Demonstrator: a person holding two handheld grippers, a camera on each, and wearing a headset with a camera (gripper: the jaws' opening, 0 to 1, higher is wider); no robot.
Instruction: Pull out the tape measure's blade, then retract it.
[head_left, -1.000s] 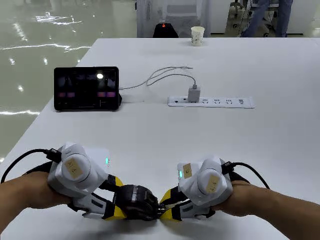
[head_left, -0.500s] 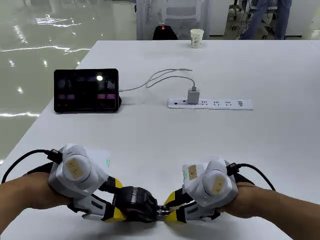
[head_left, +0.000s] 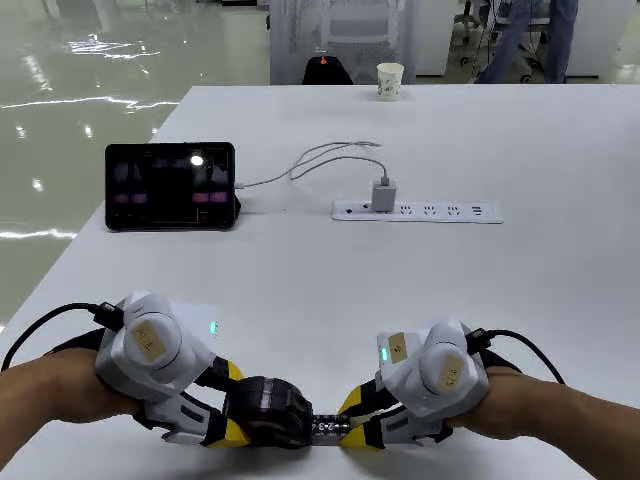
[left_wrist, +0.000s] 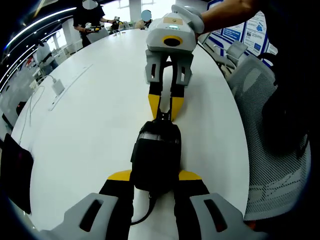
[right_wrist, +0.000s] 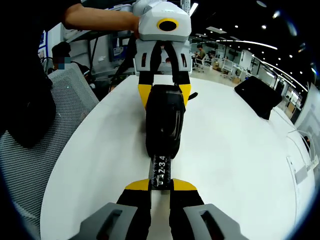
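Head view. The black tape measure (head_left: 268, 411) lies at the near edge of the white table (head_left: 520, 290), held between the two grippers. The left gripper (head_left: 235, 404) has its yellow-tipped jaws clamped on either side of the case. The right gripper (head_left: 354, 422) pinches the end of the blade (head_left: 328, 428), of which a short length is drawn out. Farther back are a tablet (head_left: 172, 186), a power strip (head_left: 418, 211) with a charger (head_left: 386, 190) plugged in, and a paper cup (head_left: 388, 81).

Left gripper view. The left gripper (left_wrist: 155, 176) grips the tape measure (left_wrist: 156, 155) flank to flank. Beyond it, the right gripper (left_wrist: 165, 107) meets the case's front with jaws drawn together. A mesh chair (left_wrist: 270, 165) stands beside the table.

Right gripper view. The right gripper (right_wrist: 161, 185) is closed on the blade (right_wrist: 161, 171), whose printed numerals are legible. The blade runs straight to the tape measure (right_wrist: 164, 122), which rests on the table in the clenched jaws of the left gripper (right_wrist: 165, 94).
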